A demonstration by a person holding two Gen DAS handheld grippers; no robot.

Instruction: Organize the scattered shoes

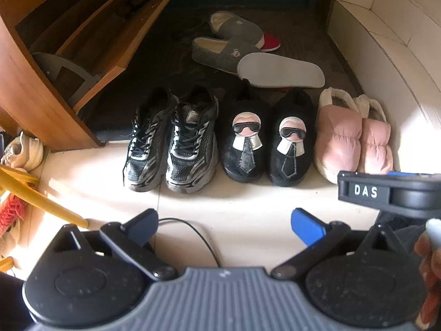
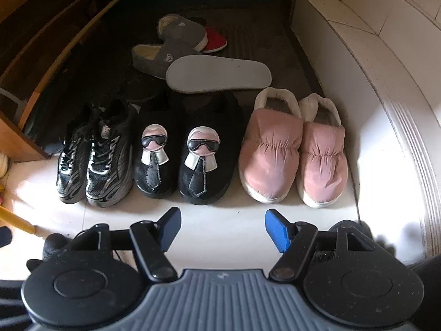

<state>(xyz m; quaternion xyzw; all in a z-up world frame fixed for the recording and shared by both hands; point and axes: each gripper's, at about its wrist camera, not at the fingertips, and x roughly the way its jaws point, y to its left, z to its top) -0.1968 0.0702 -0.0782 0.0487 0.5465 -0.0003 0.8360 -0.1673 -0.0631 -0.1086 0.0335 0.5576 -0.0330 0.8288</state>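
Entry: three pairs in a row, a loose heap behind.

My left gripper point(image 1: 224, 227) and right gripper point(image 2: 223, 230) were spread wide, empty. Black mesh trainers point(image 2: 95, 154), black cartoon-face slippers point(image 2: 187, 154) and pink quilted slippers point(image 2: 293, 149) stood paired, toes out; grey felt slippers point(image 2: 171, 44), a red shoe point(image 2: 216, 40) and an overturned white-soled slipper point(image 2: 219, 73) lay jumbled, seemingly left.

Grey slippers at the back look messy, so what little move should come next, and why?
Probably reach the right hand-held gripper, open and empty, forward over the tidy front row to the upside-down grey slipper. It lies sole up across its mate, while the sneakers, black slippers and pink slippers already stand paired.
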